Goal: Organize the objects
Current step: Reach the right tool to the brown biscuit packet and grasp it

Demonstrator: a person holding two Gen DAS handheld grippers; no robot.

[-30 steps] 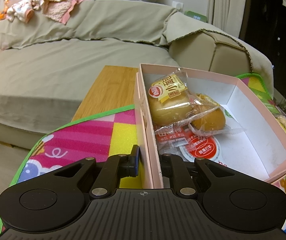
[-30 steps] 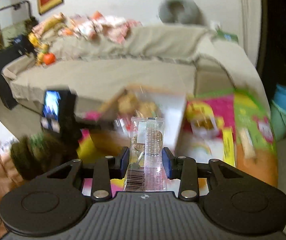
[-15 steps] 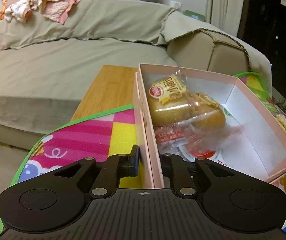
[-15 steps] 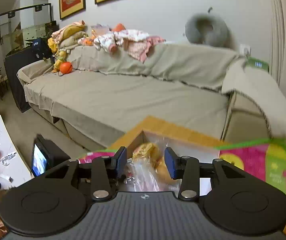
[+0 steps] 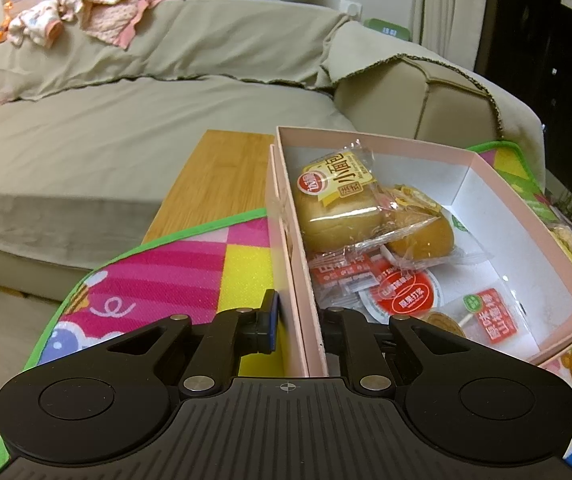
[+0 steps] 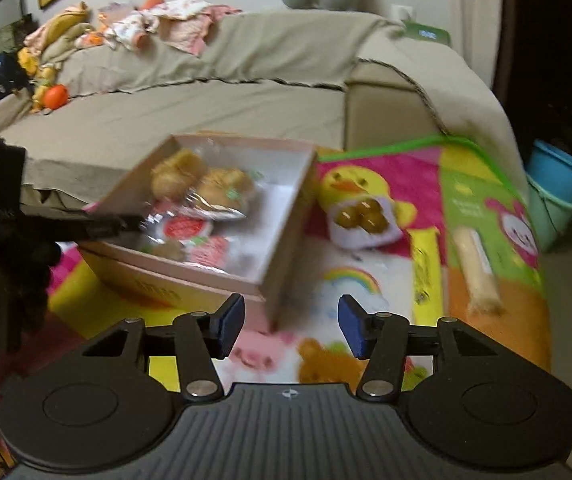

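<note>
Currently: left gripper (image 5: 298, 326), jaws clamped on the near-left wall of the pink box (image 5: 534, 248), steadying it on the desk; wrapped buns (image 5: 342, 204) lie inside. Right gripper (image 6: 290, 322), jaws opening and empty, should next approach the yellow snack bar (image 6: 426, 268) on the mat (image 6: 482, 184), right of the box, squarely from above.

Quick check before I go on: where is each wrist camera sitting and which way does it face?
Left wrist: low behind the left gripper, shut on the pink box wall, facing snacks and sofa.
Right wrist: higher, behind the empty, opening right gripper, facing the mat; the left gripper shows too.
Shared: box, sofa.
</note>
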